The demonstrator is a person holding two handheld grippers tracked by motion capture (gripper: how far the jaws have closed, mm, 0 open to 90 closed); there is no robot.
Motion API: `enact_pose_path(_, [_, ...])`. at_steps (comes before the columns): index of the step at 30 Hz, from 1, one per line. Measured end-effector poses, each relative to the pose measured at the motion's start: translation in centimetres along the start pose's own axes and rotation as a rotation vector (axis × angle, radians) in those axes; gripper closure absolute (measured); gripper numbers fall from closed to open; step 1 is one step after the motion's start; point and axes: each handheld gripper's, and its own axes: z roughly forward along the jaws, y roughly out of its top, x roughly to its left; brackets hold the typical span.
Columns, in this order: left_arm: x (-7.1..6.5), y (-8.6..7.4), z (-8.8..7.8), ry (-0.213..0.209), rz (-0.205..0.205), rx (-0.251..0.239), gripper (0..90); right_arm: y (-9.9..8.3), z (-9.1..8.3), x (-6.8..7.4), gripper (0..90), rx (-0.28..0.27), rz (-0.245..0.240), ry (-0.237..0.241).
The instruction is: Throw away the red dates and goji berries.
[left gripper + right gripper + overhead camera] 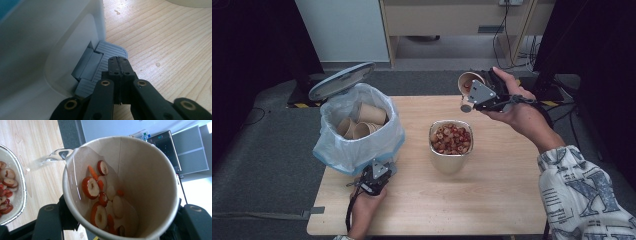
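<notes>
Wooden surface [492,190] mid-frame: my right tool [473,94] grips a paper cup [140,182] upper right; my left tool [119,65], closed empty, presses the bin pedal [110,51].

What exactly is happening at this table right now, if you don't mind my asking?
A person works with a gripper in each hand. The right gripper holds a paper cup of sliced red fruit tilted above the table, near a metal bowl of the same slices. The left gripper, jaws shut, rests on the pedal of a small bin, whose lid stands open over used cups.
</notes>
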Motion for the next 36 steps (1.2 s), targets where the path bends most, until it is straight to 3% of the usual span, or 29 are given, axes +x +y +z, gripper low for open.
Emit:
enact_pose_path(14, [0.02, 0.00, 0.00, -0.001, -0.001, 0.000, 89.0, 0.11, 0.01, 0.13, 34.9, -0.004, -0.005, 0.005])
enact_pose_path(36, [0.03, 0.00, -0.01, -0.002, -0.002, 0.001, 89.0, 0.78, -0.41, -0.01, 35.3, 0.008, -0.086, -0.028])
